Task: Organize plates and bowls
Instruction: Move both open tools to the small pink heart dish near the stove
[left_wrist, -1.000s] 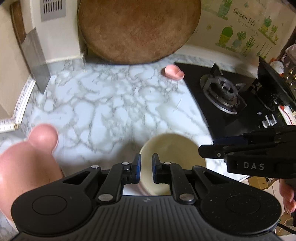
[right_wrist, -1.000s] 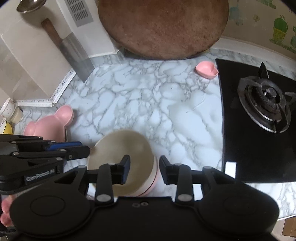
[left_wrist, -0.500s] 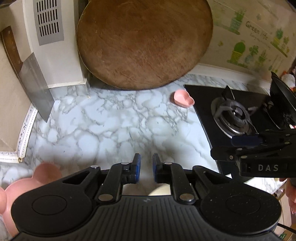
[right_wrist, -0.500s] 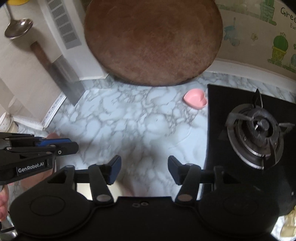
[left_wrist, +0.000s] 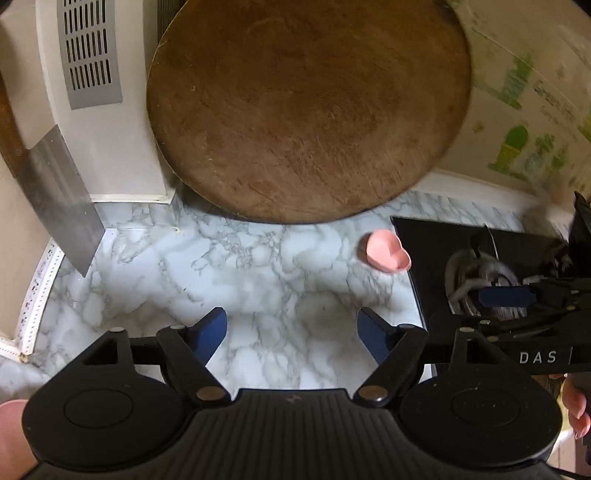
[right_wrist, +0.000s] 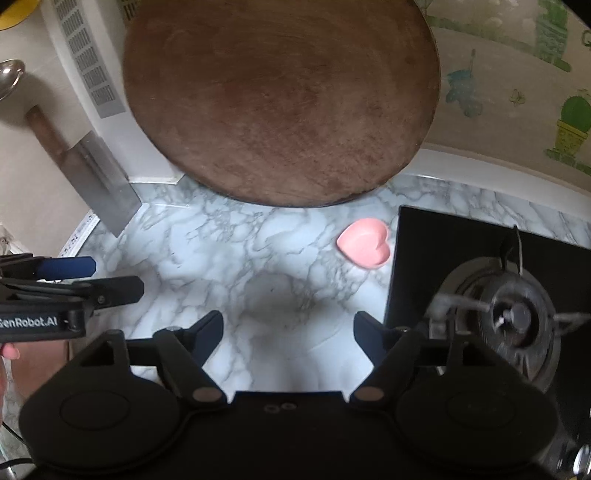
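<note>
My left tool (left_wrist: 291, 332) points steeply down, its blue-padded fingers (left_wrist: 208, 330) spread wide with nothing between them; its jaws have just been opening. My right tool (right_wrist: 288, 330) tilts down the same way, jaws likewise just opened wide and holding nothing. Each tool shows side-on at the edge of the other's view. My fingertips (right_wrist: 9, 350) curl round the left tool's grip.

Round wooden board (left_wrist: 310, 110) leans behind marble counter (left_wrist: 258, 280), beside gas stove (right_wrist: 517, 317).
</note>
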